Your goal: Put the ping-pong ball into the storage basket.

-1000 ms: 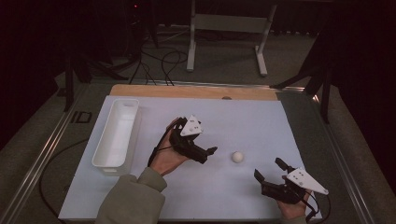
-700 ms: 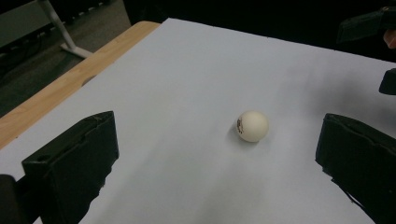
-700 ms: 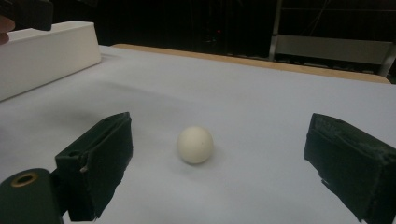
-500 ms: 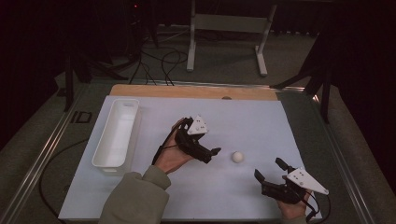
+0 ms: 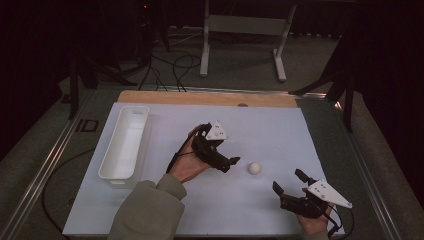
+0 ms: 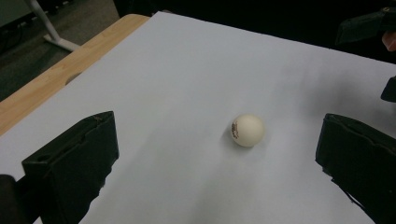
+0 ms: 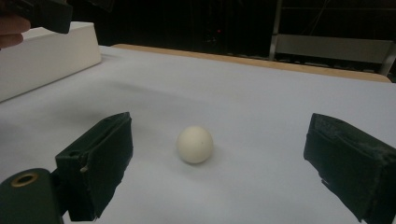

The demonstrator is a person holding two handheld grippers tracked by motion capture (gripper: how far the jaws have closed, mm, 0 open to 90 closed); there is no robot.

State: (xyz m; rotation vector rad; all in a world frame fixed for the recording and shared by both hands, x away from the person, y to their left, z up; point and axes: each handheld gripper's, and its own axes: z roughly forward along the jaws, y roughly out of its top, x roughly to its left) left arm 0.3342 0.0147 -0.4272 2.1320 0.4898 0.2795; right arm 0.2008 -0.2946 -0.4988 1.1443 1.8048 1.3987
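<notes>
Your bench (image 5: 350, 165) carries a large pale blue-white paper sheet (image 5: 270, 130) that covers most of its top, with a strip of light wooden board (image 5: 165, 97) showing along the far edge. Near the sheet's left edge stands a long white rectangular plastic tray (image 5: 124, 142), its length running from the near side toward the far side.

Your left gripper (image 5: 231, 162) sits around the middle of the sheet, held in your left hand (image 5: 189, 162), with a khaki sleeve (image 5: 147, 212) coming in from the near edge. Its jaws are spread wide and point toward the right edge; in the left gripper view (image 6: 219, 158) they flank open paper with nothing between them touching either one.

Your right gripper (image 5: 290, 182) lies close to the near right corner, its jaws also spread apart and holding nothing (image 7: 219, 158).

The small off-white round ball (image 5: 255, 168) rests on the sheet just beside the left gripper's tips, toward the right, and apart from the right gripper. In the left gripper view the ball (image 6: 247, 130) shows a dark printed mark on one side.
</notes>
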